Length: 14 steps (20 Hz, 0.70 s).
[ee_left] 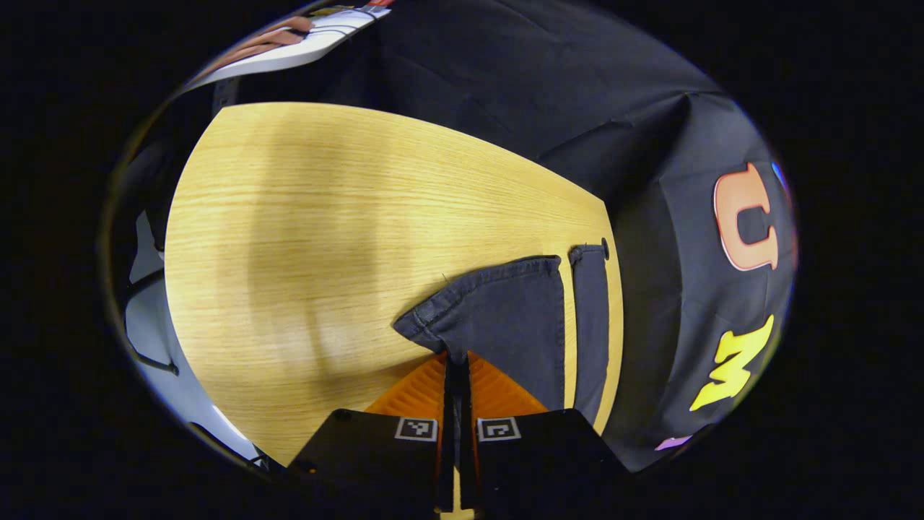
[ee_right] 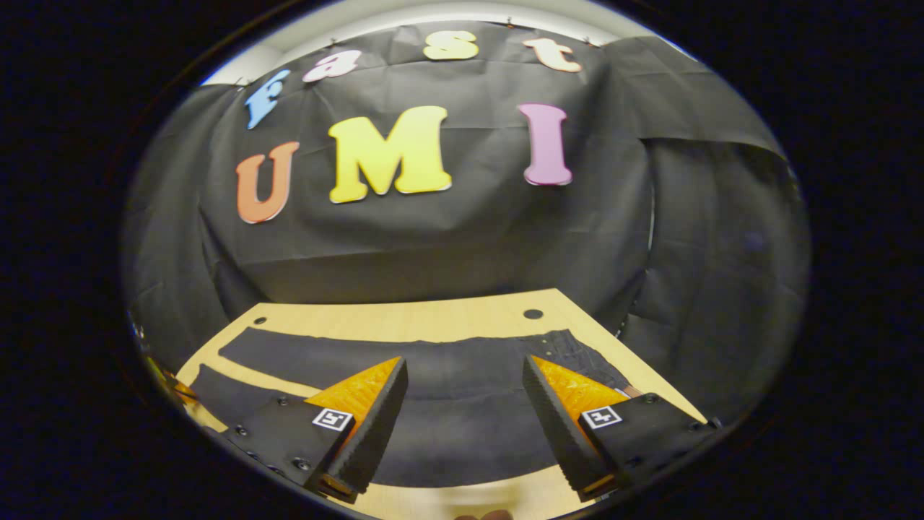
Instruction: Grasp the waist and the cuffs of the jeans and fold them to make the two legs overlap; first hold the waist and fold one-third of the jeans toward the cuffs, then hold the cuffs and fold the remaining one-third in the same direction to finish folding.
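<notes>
Pale wood forms the table (ee_left: 303,238), on which the dark jeans (ee_right: 447,404) are laid flat, the two legs stretched side by side across its far half in the right gripper view. In the left gripper view, two cuffs (ee_left: 505,318) are seen near the table's edge, the nearer one lifted into a fold. The left gripper (ee_left: 456,375) is clenched on that cuff. The right gripper (ee_right: 465,393) is held released above the jeans, fingers well apart.

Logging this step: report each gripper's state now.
Left gripper: shut on the cuff of the jeans.
Right gripper: open above the jeans, holding nothing.
</notes>
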Tool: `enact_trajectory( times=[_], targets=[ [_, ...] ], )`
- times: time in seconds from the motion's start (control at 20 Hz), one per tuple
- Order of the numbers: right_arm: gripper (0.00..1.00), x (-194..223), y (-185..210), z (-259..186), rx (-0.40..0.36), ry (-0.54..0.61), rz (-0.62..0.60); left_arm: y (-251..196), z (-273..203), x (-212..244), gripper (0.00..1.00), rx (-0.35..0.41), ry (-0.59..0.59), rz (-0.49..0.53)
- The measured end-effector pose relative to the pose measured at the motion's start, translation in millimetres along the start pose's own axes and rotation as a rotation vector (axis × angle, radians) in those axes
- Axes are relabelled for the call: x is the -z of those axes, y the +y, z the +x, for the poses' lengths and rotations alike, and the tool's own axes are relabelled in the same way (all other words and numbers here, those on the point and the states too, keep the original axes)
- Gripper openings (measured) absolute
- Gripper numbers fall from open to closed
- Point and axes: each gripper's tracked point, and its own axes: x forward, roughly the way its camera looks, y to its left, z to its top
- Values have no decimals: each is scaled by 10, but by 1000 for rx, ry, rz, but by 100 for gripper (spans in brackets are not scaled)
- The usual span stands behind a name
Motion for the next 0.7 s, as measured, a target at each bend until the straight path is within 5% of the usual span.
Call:
enact_trajectory(
  times=[0.25, 0.4, 0.7],
  targets=[
    [94, 384, -1138, 242, 210, 234, 350, 6, 8, -14, 4, 8, 0, 7],
    [93, 748, -1747, 280, 348, 341, 452, 1, 6, -6, 4, 23, 1, -10],
    [98, 1293, -1821, 413, 387, 523, 655, 1, 9, -9, 4, 29, 3, -19]
  ],
)
